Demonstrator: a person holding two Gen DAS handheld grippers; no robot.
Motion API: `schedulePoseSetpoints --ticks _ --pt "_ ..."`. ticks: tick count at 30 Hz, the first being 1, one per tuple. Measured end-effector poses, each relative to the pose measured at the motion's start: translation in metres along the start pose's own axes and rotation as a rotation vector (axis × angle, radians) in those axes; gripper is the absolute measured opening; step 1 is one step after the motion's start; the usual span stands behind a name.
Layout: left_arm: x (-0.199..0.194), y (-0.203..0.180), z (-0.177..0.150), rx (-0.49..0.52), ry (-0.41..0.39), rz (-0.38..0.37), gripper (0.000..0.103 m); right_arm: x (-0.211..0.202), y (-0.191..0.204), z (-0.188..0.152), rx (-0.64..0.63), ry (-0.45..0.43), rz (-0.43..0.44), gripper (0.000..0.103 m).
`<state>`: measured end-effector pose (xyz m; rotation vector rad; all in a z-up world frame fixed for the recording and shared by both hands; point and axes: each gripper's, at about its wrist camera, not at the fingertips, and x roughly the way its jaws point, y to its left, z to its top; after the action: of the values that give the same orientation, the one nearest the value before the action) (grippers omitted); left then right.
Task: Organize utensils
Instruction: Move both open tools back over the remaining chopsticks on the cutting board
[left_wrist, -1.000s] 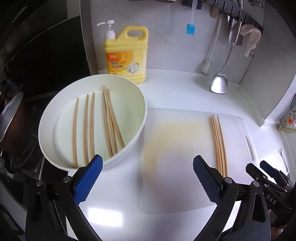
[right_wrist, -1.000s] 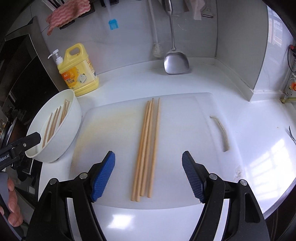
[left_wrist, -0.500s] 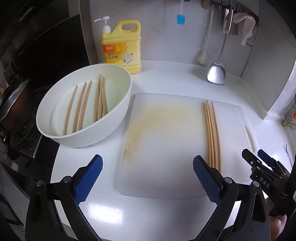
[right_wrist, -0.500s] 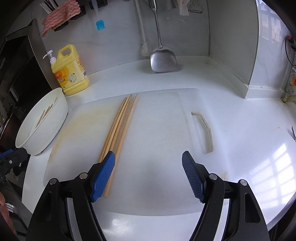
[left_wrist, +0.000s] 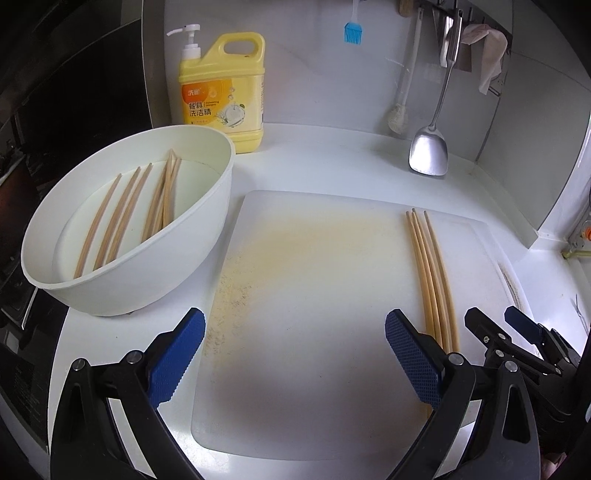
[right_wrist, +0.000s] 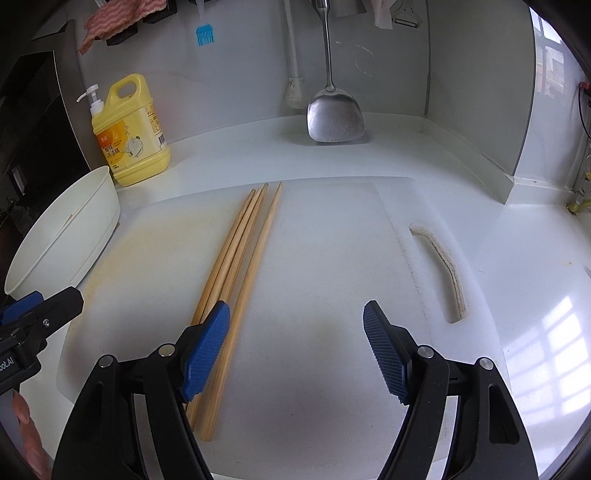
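Two open claws over a cutting board with chopsticks, a bowl of chopsticks beside it

The white cutting board (left_wrist: 314, 314) lies on the white worktop (right_wrist: 535, 258); 3 wooden chopsticks (left_wrist: 430, 273) lie side by side on the board's right part, touching nothing else. Just left of the board stands a white bowl (left_wrist: 155, 273) holding about 6 more chopsticks (left_wrist: 122, 218), which lean against its inner wall. Behind the board, a yellow detergent bottle (left_wrist: 225, 92) stands near the bowl, and a metal spatula (right_wrist: 334, 114) hangs against the wall. The left claw (left_wrist: 295, 354) hangs over the board's near edge, jaws wide apart, gripping nothing. The right claw (right_wrist: 295, 350) is also spread wide and empty, its left pad (right_wrist: 205, 350) above the near ends of the 3 chopsticks.
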<state>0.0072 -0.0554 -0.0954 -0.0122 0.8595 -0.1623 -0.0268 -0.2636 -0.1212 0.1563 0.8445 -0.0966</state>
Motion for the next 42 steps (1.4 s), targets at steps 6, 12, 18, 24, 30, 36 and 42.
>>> schedulePoseSetpoints --ticks 6,12,18,24,30,36,42 --pt "0.004 0.003 0.002 -0.010 -0.002 -0.001 0.096 0.007 0.005 -0.002 -0.004 0.009 -0.024 0.071" --pt "0.008 0.003 0.002 -0.007 -0.001 0.002 0.096 0.010 0.011 -0.003 -0.036 0.013 -0.047 0.071" --pt "0.010 0.000 0.000 -0.010 0.001 -0.005 0.096 0.016 0.017 -0.006 -0.072 0.033 -0.078 0.071" --pt "0.014 -0.011 -0.001 0.009 0.014 -0.038 0.096 0.017 0.012 -0.009 -0.076 0.021 -0.096 0.071" --pt "0.025 -0.033 -0.004 0.059 0.045 -0.094 0.096 0.018 -0.007 -0.010 -0.041 0.020 -0.095 0.071" --pt "0.035 -0.049 -0.004 0.085 0.060 -0.103 0.096 0.019 -0.022 -0.007 -0.018 0.015 -0.101 0.071" --pt "0.047 -0.059 -0.006 0.120 0.085 -0.087 0.096 0.017 -0.033 -0.007 -0.007 0.009 -0.105 0.071"
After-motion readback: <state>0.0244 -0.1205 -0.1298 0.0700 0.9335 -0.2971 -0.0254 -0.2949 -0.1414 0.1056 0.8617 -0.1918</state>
